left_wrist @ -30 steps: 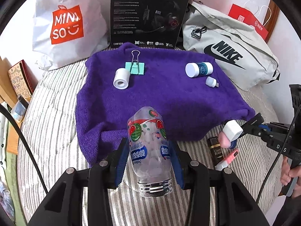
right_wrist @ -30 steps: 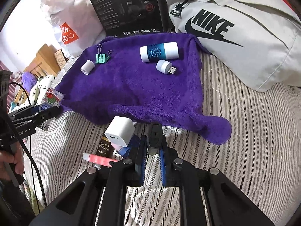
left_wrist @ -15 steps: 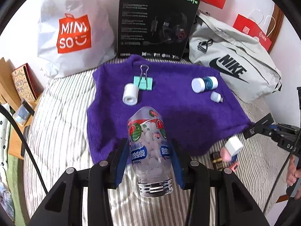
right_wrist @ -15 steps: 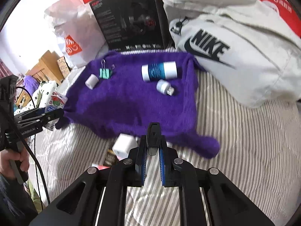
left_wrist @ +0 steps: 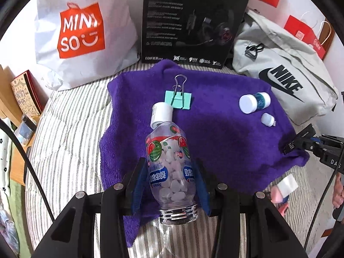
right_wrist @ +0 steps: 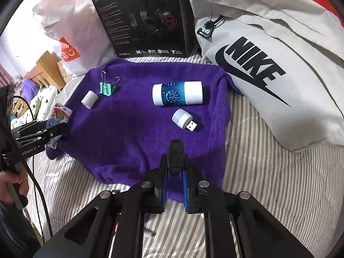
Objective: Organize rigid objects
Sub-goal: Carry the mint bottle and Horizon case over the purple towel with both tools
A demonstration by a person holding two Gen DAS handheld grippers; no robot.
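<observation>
Now, at the upper left of the left wrist view a white MINISO bag (left_wrist: 81, 32) leaned at the back, and the black headset box (left_wrist: 193, 21) stood beside it at upper centre. Below them the purple towel (left_wrist: 225, 133) spread across the striped bedding (left_wrist: 71, 133). Dead centre, the left gripper (left_wrist: 171, 177) pinched a clear candy bottle (left_wrist: 169, 169) round its middle, silver cap toward the camera and base pointing up the frame, hanging over the towel's near edge. Just past its base lay a small white roll (left_wrist: 161, 115), touching the mint binder clip (left_wrist: 178, 100). Further right sat the blue-and-white tube (left_wrist: 253, 103) with a small white USB light (left_wrist: 267, 119) just below it. At the far right edge the right gripper (left_wrist: 301, 142) hovered over the towel's corner, and the grey Nike bag (left_wrist: 290, 71) slumped behind.

The risk as I read it: the bottle's base was close to the roll, so setting it down straight ahead could nudge the roll and clip out of place. A round bottle laid on soft towel might also roll on release.

In the right wrist view, the right gripper (right_wrist: 175, 167) had its blue pads pressed nearly together with nothing visible between them, poised above the towel's near edge, the USB light just ahead of it.
</observation>
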